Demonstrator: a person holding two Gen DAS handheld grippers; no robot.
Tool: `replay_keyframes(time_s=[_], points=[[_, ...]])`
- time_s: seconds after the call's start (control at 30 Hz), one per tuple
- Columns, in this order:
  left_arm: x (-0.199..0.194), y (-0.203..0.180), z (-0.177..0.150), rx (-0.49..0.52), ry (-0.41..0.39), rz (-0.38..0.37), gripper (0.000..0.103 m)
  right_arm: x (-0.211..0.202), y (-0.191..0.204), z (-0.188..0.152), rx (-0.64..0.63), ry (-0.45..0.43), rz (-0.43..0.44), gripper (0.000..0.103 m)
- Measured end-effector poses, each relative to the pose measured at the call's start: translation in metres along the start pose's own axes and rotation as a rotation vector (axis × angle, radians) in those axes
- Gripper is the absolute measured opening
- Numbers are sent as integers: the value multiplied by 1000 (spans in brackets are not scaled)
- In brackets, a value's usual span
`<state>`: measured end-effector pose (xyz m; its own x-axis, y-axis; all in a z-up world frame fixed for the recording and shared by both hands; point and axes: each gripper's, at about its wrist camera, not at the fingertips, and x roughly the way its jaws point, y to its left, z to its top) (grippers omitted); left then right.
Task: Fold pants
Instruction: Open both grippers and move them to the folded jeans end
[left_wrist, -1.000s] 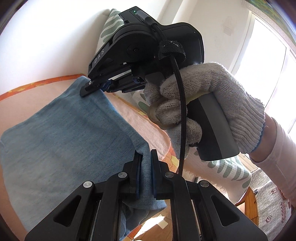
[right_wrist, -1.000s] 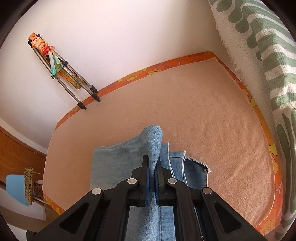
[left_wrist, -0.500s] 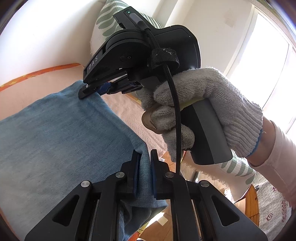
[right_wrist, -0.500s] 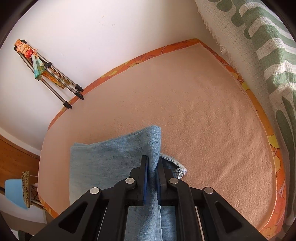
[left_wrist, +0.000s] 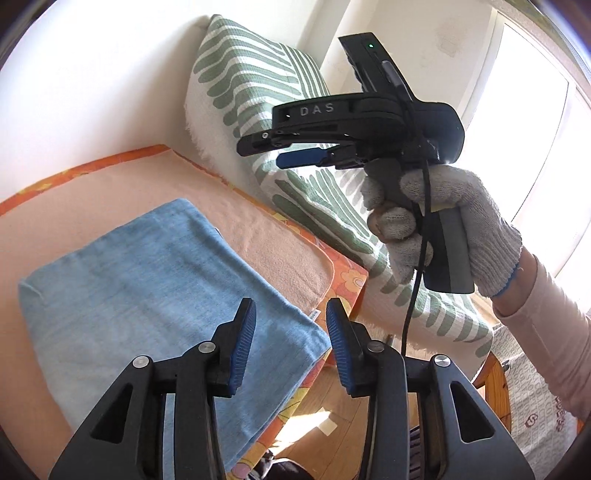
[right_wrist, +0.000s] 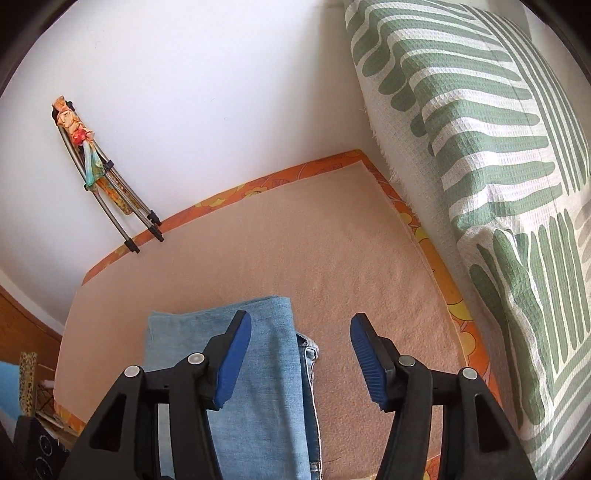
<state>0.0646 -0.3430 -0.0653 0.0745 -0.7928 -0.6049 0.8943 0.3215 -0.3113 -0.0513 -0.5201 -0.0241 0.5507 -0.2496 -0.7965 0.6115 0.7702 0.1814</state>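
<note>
The light blue denim pants (left_wrist: 147, 295) lie folded in a flat rectangle on the peach blanket (left_wrist: 258, 229) of the bed. My left gripper (left_wrist: 291, 326) hovers above their near right corner; its jaws are opening, with nothing pressed between the blue pads. A gloved hand holds my right gripper (left_wrist: 262, 153) higher up, clear of the cloth. In the right wrist view the right gripper (right_wrist: 300, 328) is also opening, above the folded edge of the pants (right_wrist: 258, 387), and grips nothing.
A green-and-white patterned cushion (right_wrist: 498, 166) stands along the right side of the bed. A folded metal stand (right_wrist: 110, 192) leans on the white wall beyond the far edge. The orange mattress border (left_wrist: 343, 280) and wooden floor (left_wrist: 325, 417) show past the near corner.
Both grippers were shut on denim; now both have let go, opened and lifted. The pants have dropped into a flat fold.
</note>
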Motion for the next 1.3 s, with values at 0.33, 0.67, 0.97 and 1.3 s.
replay_keyframes(time_s=[0.33, 0.67, 0.97, 1.3], points=[[-101, 45, 73, -31, -118, 173, 38, -58, 7, -18, -26, -130, 35, 83], [-145, 48, 139, -54, -185, 218, 45, -39, 35, -53, -137, -36, 89, 46], [-167, 51, 139, -84, -197, 239, 45, 22, 57, -112, -259, 193, 150, 43], [-120, 108, 44, -231, -72, 236, 45, 41, 50, -161, -326, 302, 99, 42]])
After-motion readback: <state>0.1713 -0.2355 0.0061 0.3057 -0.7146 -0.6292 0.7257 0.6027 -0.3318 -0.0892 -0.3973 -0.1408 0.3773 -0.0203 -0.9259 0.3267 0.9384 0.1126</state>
